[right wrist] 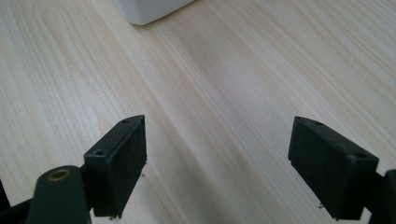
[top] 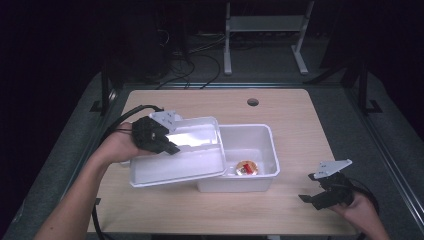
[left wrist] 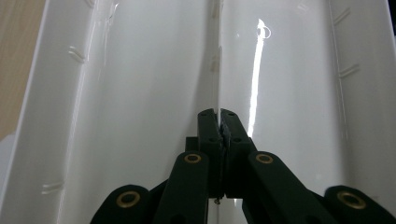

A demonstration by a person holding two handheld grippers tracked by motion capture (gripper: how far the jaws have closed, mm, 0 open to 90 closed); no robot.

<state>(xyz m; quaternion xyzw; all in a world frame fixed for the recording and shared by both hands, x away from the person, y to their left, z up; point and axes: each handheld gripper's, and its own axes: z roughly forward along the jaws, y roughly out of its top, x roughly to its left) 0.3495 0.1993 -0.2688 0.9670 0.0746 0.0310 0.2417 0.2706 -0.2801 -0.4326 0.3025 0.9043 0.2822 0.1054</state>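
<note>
In the high view, the left gripper point(top: 170, 146) sits left of the middle of the frame. Its jaws are pinched tight on a white lid point(top: 187, 160). The lid is tilted, and its right part lies over the left side of a white box point(top: 265, 150) in the middle of the frame. The lid's left part sticks out past the box, above the table point(top: 300, 115). Inside the box, near its lower right corner, lies a small round thing point(top: 246, 168) with red and yellow on it. What it is cannot be told.

In the left gripper view, the two black jaws meet in the lower middle of the frame, clamped on a thin ridge of the lid point(left wrist: 140, 93). The shiny white lid spreads out on both sides of them.

The right gripper point(top: 314, 194) is in the lower right of the high view, well apart from the box. In the right gripper view, its jaws stand apart with nothing between them, just above the bare wood. A corner of the box point(right wrist: 144, 11) peeks in at the top of that frame.
</note>
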